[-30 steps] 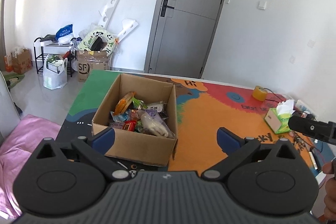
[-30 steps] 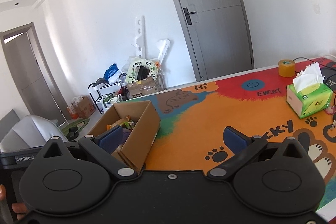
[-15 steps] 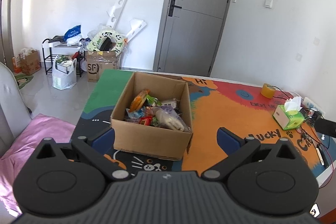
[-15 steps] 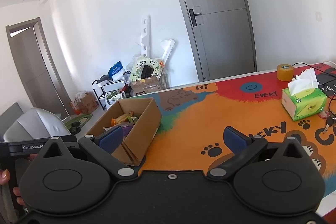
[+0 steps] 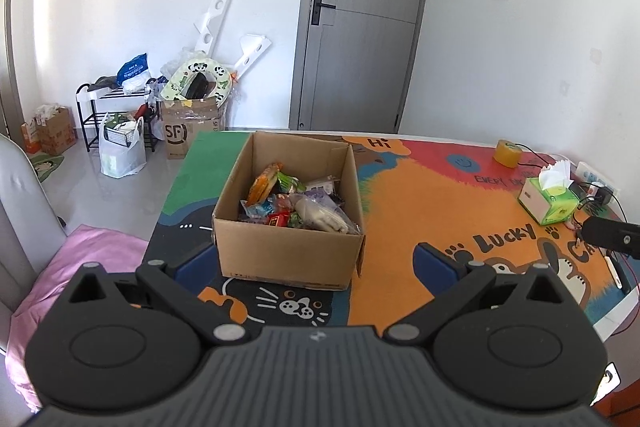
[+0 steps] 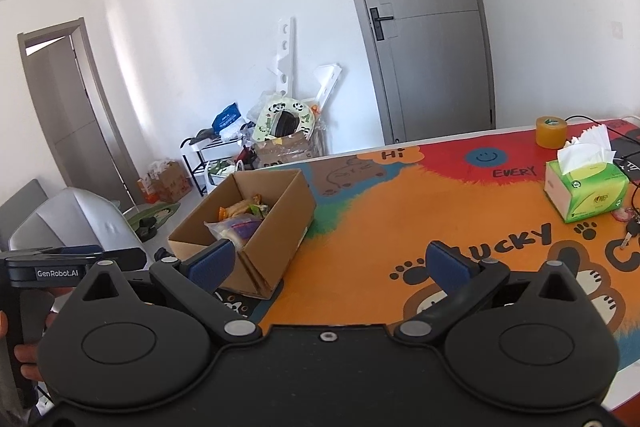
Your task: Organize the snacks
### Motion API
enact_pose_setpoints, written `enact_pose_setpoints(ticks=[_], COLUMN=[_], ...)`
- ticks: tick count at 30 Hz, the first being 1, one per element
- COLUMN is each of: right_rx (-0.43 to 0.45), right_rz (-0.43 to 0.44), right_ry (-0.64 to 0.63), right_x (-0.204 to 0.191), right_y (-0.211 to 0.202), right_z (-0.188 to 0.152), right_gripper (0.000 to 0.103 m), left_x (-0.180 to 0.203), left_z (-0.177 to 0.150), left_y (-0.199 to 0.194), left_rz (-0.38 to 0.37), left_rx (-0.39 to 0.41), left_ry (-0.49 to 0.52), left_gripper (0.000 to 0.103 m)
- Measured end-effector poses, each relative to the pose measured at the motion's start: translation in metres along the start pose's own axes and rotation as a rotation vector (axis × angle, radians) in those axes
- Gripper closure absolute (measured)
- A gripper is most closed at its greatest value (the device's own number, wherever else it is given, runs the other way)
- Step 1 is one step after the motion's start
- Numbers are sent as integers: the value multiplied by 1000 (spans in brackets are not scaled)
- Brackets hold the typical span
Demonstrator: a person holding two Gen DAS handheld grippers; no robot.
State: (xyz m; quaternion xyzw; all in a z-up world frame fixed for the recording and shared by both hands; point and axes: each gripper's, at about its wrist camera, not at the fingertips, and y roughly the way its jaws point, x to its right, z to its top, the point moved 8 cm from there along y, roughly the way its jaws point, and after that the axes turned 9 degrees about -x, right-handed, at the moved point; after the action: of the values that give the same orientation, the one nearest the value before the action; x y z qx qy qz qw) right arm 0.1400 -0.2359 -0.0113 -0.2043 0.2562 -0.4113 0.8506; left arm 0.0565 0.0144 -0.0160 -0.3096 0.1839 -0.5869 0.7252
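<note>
An open cardboard box [image 5: 288, 251] stands on the left part of the colourful cartoon mat [image 5: 420, 211], filled with several snack packets [image 5: 296, 203]. My left gripper [image 5: 316, 263] hovers open just in front of the box, with nothing between its blue pads. The same box [image 6: 276, 239] shows at the left of the right wrist view. My right gripper [image 6: 328, 263] is open and empty over the orange middle of the mat [image 6: 400, 227], to the right of the box.
A green tissue box [image 6: 586, 187] and a roll of yellow tape [image 6: 552, 131] sit at the far right, with cables and keys [image 6: 632, 227] beside them. A grey chair [image 6: 72, 223] and a pink cushion [image 5: 72, 267] lie left of the table. Floor clutter [image 5: 168, 111] lines the far wall.
Both grippers have pulled back and up from the table, so the box looks smaller and farther off. Both stay open and empty.
</note>
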Motion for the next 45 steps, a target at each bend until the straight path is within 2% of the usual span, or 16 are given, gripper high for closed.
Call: enact_pose_setpoints(ticks=[45], right_rx=[-12], right_rz=[13], right_ry=[-28], right_x=[-10], right_y=[2], right_z=[0], right_gripper=[0], left_x=[3], left_z=[-1], left_y=[-2], left_rz=[0], left_rx=[2], left_ry=[14], left_gripper=[0])
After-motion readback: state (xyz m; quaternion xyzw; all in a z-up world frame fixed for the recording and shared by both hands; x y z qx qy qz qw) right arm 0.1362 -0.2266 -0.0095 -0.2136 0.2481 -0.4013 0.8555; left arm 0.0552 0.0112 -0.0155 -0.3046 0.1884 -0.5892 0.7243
